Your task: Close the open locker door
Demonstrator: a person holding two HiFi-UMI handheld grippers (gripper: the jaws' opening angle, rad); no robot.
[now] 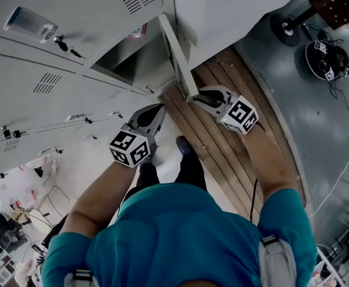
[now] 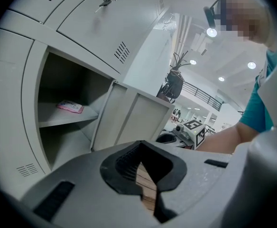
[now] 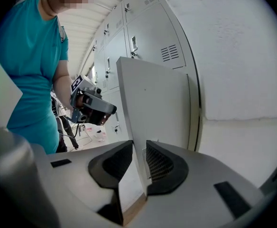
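Seen from above, a bank of grey lockers fills the left of the head view. One locker (image 1: 126, 61) is open, and its door (image 1: 174, 55) stands swung out from the bank, almost edge-on to the camera, above a wooden floor (image 1: 222, 139).

The right tool (image 1: 198, 97) is closed on the door's free edge. In the right gripper view the thin panel runs between the two pads, and both appear to lie against it. The hinge side is seen further off, at the locker frame.

The left tool (image 1: 153, 113) is held near the open locker, apart from the door. Its jaws are slightly apart and nothing is held in them; only floor shows through the gap. A pink packet (image 2: 70, 107) lies on the shelf inside, well back from the opening.

The step in hand is judged to be swinging the door shut, and it looks barely begun. The free edge would best be led along its arc round the hinge, not pushed straight, so that the panel is not twisted in the pads. The grip should probably be let go before the edge meets the frame, so the tool is not trapped, and the door then pressed flat from outside. The left tool is best kept out of the opening.
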